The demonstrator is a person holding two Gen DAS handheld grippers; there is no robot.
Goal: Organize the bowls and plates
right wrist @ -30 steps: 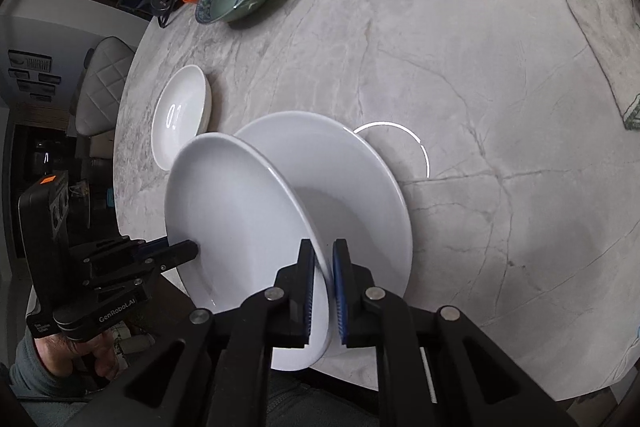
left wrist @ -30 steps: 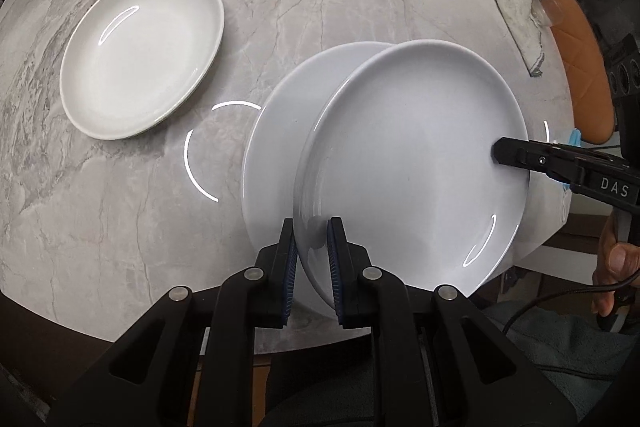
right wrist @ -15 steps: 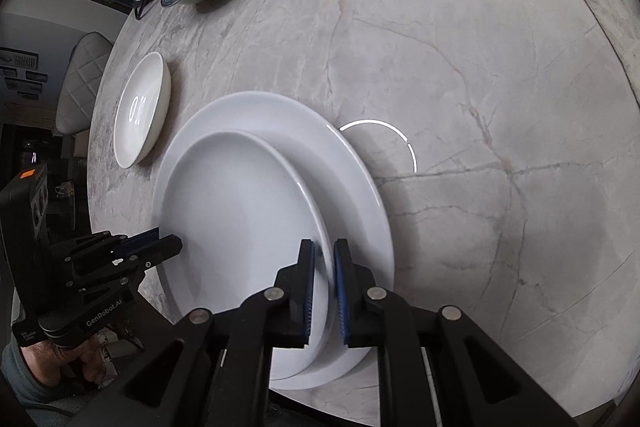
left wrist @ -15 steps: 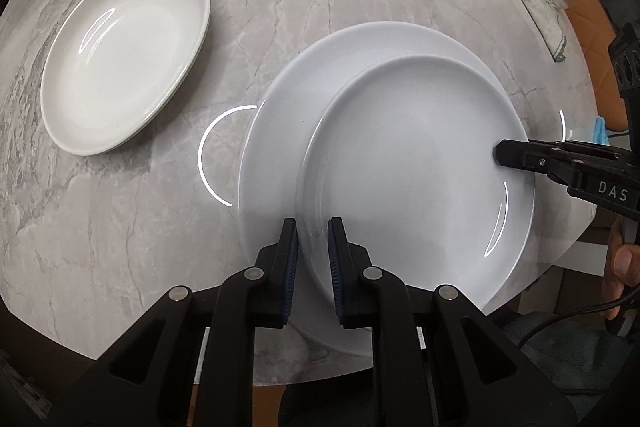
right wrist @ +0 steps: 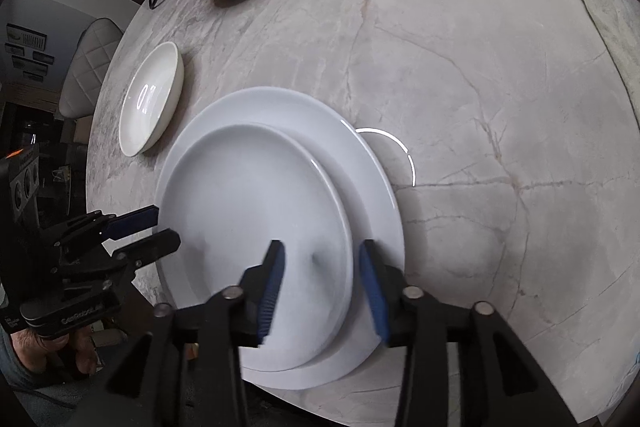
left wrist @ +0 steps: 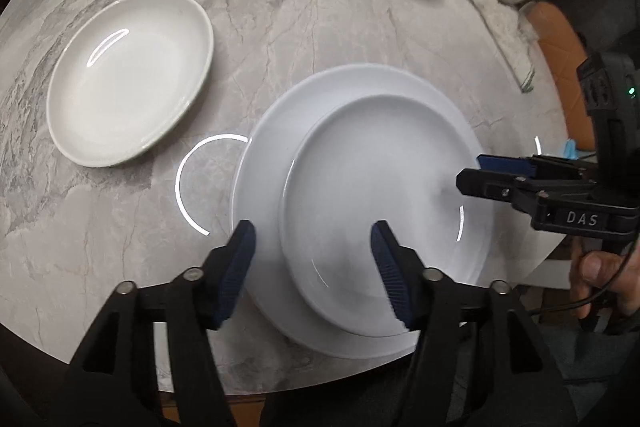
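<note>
Black hand-held gripper [left wrist: 312, 267], blue ribbed pads [left wrist: 236, 271].

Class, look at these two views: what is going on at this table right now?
A person is stacking dishes with a pair of tongs in each hand. The smaller white plate now lies on the larger white plate near the table edge. Both the left tongs and right tongs have just been opening and straddle its rim without gripping.

Grey marble table [right wrist: 460, 75] – quilted chair [right wrist: 86, 67] beside; ring-light glare.

Marble table [left wrist: 320, 27], perhaps cloth [left wrist: 500, 27]
</note>
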